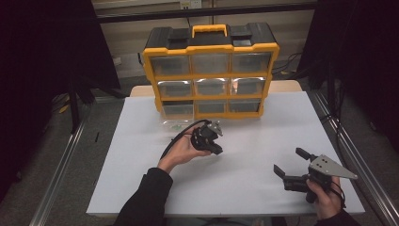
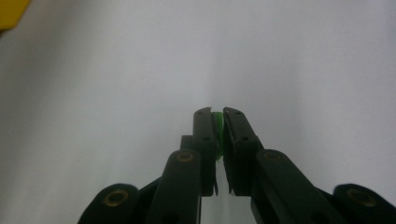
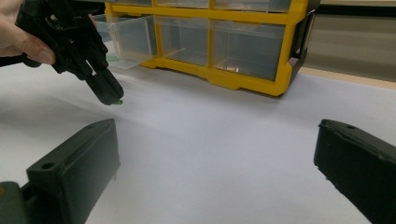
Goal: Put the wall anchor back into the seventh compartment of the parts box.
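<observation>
The small piece (image 2: pixel 216 122) between the black jaws of the left gripper (image 1: pixel 212 143) is bright green. The right gripper (image 1: pixel 292 165) is black with a grey plate. The organizer (image 1: pixel 211 70) has a yellow frame, black top and clear drawers; the table (image 1: pixel 244 174) is white.

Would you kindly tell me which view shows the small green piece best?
The left gripper view: the green piece sits close up, pinched between the left gripper jaws. The right gripper view shows a distant green speck; the high view cannot resolve it.
</observation>
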### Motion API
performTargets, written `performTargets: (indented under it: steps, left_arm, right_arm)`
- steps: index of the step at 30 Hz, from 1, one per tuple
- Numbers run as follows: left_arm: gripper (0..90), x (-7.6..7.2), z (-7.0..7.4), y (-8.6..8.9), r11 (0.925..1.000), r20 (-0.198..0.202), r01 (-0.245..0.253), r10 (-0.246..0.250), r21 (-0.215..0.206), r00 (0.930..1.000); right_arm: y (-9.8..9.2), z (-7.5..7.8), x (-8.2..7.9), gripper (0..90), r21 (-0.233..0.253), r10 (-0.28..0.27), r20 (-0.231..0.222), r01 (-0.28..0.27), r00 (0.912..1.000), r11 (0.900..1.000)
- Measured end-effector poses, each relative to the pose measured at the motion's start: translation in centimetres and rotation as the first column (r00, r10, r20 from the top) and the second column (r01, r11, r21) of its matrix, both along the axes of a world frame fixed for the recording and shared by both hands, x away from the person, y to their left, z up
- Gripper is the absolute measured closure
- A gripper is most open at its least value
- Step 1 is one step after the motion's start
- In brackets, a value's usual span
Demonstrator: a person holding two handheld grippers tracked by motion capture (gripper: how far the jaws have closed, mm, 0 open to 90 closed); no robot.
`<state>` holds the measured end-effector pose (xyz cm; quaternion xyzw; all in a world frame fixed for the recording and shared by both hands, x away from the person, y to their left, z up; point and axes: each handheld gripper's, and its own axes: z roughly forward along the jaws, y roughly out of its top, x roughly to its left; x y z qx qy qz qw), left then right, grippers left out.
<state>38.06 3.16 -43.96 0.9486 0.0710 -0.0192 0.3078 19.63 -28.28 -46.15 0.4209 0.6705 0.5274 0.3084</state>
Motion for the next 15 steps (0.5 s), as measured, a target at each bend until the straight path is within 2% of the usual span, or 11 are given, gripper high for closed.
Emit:
performTargets:
  steps: [1, 2, 3, 5, 6, 8, 10, 11, 12, 14, 15]
  left_arm:
    - [84.3, 0.0, 0.1, 0.1, 0.9999, 0.000, -0.002, 0.002, -0.014, 1.0000]
    - [84.3, 0.1, 0.4, 0.3, 0.9999, -0.009, 0.013, -0.013, -0.005, 0.9999]
    - [84.3, -0.1, 0.4, 0.4, 0.9996, 0.009, -0.009, 0.009, -0.027, 0.9999]
    - [84.3, -0.2, 0.5, 0.7, 0.9989, 0.006, -0.012, 0.012, -0.046, 0.9999]
    - [84.4, -0.2, 0.7, 0.9, 0.9994, 0.012, 0.000, 0.001, -0.035, 0.9999]
    - [84.4, -0.4, 0.7, 1.1, 0.9985, 0.027, -0.020, 0.022, -0.050, 0.9994]
    - [84.4, -0.5, 1.0, 1.3, 0.9994, 0.019, -0.011, 0.012, -0.034, 0.9998]
    - [84.4, -0.7, 0.8, 1.3, 0.9978, 0.037, -0.025, 0.027, -0.062, 0.9990]
    - [84.4, -0.8, 1.0, 1.4, 0.9984, 0.041, -0.023, 0.025, -0.052, 0.9988]
    - [84.4, -0.9, 1.1, 1.5, 0.9966, 0.048, -0.031, 0.034, -0.076, 0.9983]
    - [84.4, -0.7, 1.4, 1.8, 0.9978, 0.030, -0.015, 0.017, -0.064, 0.9994]
  right_arm:
    - [0.0, 0.0, 0.0, 0.0, 0.001, -0.001, -0.001, 0.001, 1.0000, 1.000]
    - [0.0, 0.0, 0.0, 0.0, 0.000, 0.000, -0.001, 0.000, 1.0000, 1.000]
    - [0.0, 0.0, 0.0, 0.0, -0.001, 0.002, -0.003, -0.002, 1.0000, 1.000]
    - [0.0, 0.0, 0.0, 0.0, 0.001, -0.002, -0.002, 0.002, 1.0000, 1.000]
    - [0.0, 0.0, 0.0, 0.0, 0.001, -0.003, -0.001, 0.003, 1.0000, 1.000]
    - [0.0, 0.0, 0.0, 0.0, 0.000, 0.000, 0.000, 0.000, 1.0000, 1.000]
    - [0.0, 0.0, 0.0, 0.0, 0.001, 0.000, 0.000, 0.000, 1.0000, 1.000]
    - [0.0, 0.0, 0.0, 0.0, 0.000, 0.000, 0.000, 0.000, 1.0000, 1.000]
    - [0.0, 0.0, 0.0, 0.0, 0.000, 0.001, -0.001, -0.001, 1.0000, 1.000]
    - [0.0, 0.0, 0.0, 0.0, -0.001, 0.003, -0.002, -0.003, 1.0000, 1.000]
    - [0.0, 0.0, 0.0, 0.0, -0.001, 0.003, -0.003, -0.003, 1.0000, 1.000]
